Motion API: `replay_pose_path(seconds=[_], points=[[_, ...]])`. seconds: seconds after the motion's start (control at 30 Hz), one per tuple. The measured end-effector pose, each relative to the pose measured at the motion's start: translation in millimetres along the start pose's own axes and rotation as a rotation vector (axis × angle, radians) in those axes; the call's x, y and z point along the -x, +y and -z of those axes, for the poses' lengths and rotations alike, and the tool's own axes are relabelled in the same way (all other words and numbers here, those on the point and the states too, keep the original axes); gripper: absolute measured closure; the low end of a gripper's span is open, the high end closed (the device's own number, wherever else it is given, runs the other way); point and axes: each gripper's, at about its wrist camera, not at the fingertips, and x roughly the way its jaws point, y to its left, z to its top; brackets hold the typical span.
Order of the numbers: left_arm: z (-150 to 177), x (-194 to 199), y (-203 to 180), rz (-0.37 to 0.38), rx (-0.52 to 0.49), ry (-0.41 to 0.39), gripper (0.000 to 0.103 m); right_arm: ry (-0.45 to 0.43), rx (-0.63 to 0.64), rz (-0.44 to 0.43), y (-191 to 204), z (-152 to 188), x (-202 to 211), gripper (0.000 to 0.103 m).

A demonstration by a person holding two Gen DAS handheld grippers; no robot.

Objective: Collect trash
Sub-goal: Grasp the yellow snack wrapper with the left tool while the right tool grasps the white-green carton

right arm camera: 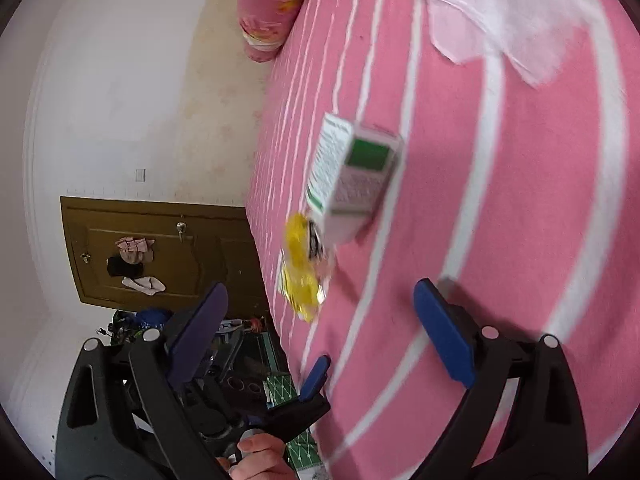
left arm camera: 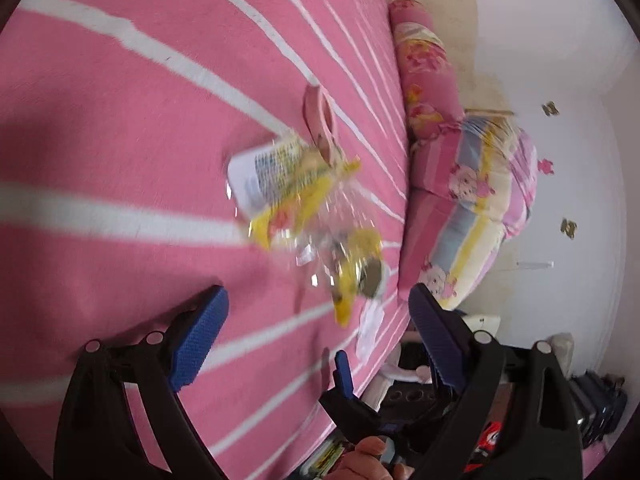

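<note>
Where the pink striped bedcover (left arm camera: 120,128) fills both views, a crumpled yellow-and-clear wrapper (left arm camera: 312,216) lies ahead of the left gripper (left arm camera: 318,316), at its 12 o'clock, with a pink object (left arm camera: 320,120) beyond it. From the right wrist, a green-and-white carton (right arm camera: 352,172) touches a yellow wrapper (right arm camera: 300,272) at its 7 o'clock — both ahead of the right gripper (right arm camera: 320,308). Both grippers' jaws stand wide apart, empty. White tissue (right arm camera: 500,16) lies at 1 o'clock; pillows (left arm camera: 472,184) edge the bed.

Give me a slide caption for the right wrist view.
Open right gripper approaches a green-and-white carton and yellow wrapper on the pink striped bed.
</note>
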Motion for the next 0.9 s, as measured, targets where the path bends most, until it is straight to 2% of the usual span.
replay_pose_path(seconds=[0.1, 0.13, 0.3, 0.47, 0.57, 0.6, 0.63, 0.67, 0.7, 0.77, 0.83, 0.9], points=[[-10, -10, -2, -0.022, 0.009, -0.008, 0.014, 0.01, -0.005, 0.039, 2, -2, -3, 0.009], [-13, -14, -5, -0.038, 0.006, -0.008, 0.014, 0.023, -0.021, 0.101, 6, -7, -7, 0.009], [-26, -32, -17, -0.078, -0.022, -0.001, 0.009, 0.066, -0.035, 0.237, 21, -15, -35, 0.008], [-35, -40, -21, -0.096, -0.041, -0.012, 0.009, 0.049, -0.07, 0.287, 21, -22, -56, 0.008], [-35, -45, -26, -0.142, -0.069, -0.028, 0.01, 0.045, -0.048, 0.342, 27, -20, -63, 0.009], [-33, -47, -29, -0.165, -0.088, -0.034, 0.017, 0.041, -0.041, 0.356, 28, -22, -63, 0.011], [-31, -48, -32, -0.207, -0.115, -0.048, 0.025, 0.023, -0.038, 0.404, 26, -18, -59, 0.019], [-29, -49, -33, -0.248, -0.137, -0.058, 0.044, 0.022, -0.041, 0.405, 25, -19, -59, 0.037], [-29, -50, -32, -0.267, -0.147, -0.06, 0.058, 0.019, -0.045, 0.403, 25, -18, -59, 0.044], [-32, -48, -23, -0.24, -0.114, -0.067, 0.066, 0.014, -0.05, 0.388, 20, -13, -54, 0.059], [-33, -42, -16, -0.187, -0.071, -0.072, 0.075, 0.003, -0.081, 0.333, 16, -6, -45, 0.062], [-29, -39, -14, -0.155, -0.054, -0.067, 0.088, 0.006, -0.096, 0.316, 2, -4, -40, 0.063]])
